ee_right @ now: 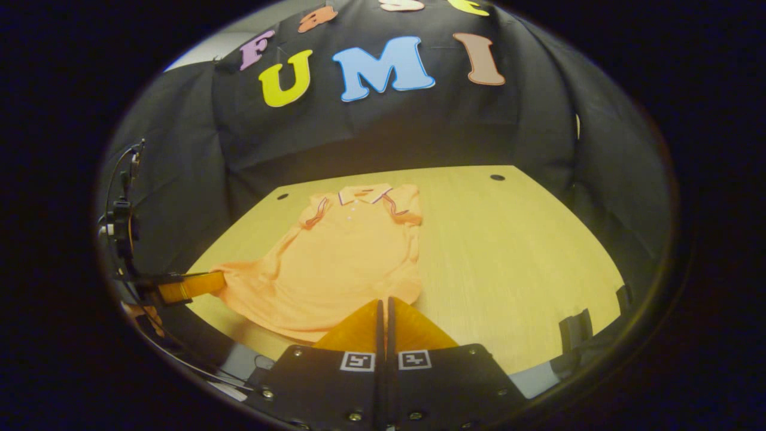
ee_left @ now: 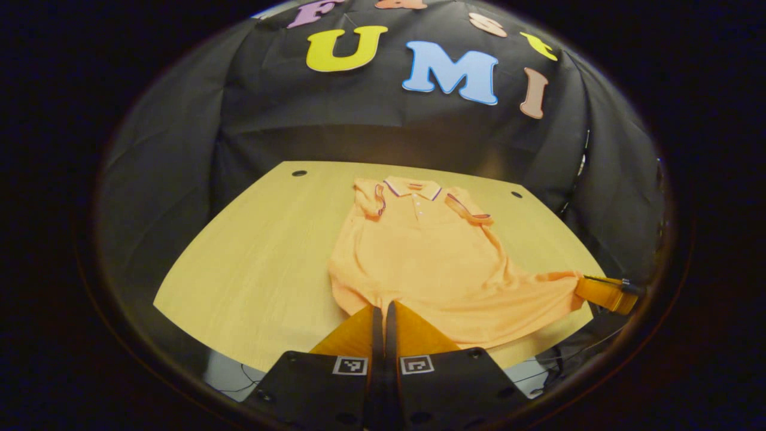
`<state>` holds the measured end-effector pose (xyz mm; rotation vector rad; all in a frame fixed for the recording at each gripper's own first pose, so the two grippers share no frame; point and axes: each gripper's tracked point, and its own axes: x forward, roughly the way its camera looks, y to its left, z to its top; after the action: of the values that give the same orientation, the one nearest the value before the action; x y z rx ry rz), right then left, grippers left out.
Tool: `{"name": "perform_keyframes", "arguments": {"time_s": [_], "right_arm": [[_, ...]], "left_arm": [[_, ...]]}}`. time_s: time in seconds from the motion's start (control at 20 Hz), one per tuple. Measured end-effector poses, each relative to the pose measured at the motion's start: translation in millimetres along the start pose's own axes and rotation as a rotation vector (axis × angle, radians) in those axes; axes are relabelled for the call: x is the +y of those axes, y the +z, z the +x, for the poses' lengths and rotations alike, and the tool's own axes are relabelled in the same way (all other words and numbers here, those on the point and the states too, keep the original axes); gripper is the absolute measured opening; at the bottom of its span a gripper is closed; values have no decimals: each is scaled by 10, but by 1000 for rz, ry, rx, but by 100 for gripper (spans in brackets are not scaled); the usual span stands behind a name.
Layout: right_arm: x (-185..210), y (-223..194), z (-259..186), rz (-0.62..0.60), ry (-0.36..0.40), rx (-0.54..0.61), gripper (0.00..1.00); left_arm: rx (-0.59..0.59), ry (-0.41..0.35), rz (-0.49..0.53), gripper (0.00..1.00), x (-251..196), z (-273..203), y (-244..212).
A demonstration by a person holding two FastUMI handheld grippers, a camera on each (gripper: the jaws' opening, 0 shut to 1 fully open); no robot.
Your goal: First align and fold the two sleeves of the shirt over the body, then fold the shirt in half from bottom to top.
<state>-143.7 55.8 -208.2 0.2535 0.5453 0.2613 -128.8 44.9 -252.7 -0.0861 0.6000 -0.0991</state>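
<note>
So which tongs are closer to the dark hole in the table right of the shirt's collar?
Right. The right tongs pinch the shirt at its hem corner on the side of the table where the hole is. The left tongs pinch the other hem corner, farther across the shirt.

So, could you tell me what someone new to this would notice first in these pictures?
First, the orange polo shirt lying collar-away on the pale wooden table, its sleeves already folded over the chest. Next, each hand-held gripper pinching a bottom corner of the hem: the left hand-held gripper at one corner, the right hand-held gripper at the other, pulling the hem taut.
</note>
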Motion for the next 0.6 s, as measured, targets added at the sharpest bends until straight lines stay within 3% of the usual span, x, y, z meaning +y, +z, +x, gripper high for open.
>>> {"name": "perform_keyframes", "arguments": {"time_s": [0.3, 0.35, 0.4, 0.6], "right_arm": [[-38, 316, 109, -1, -1, -28, 0], [-45, 395, 138, 4, -4, -37, 4], [-41, 464, 174, 13, -4, -39, 0], [-18, 768, 358, 37, 1, -63, 0]], "left_arm": [[-46, -50, -8, 6, -181, 180, 492], [-51, -54, -6, 7, -193, 233, 562], [-52, -56, -6, 5, -182, 273, 644], [-75, -69, -12, 7, -164, 503, 974]]}}
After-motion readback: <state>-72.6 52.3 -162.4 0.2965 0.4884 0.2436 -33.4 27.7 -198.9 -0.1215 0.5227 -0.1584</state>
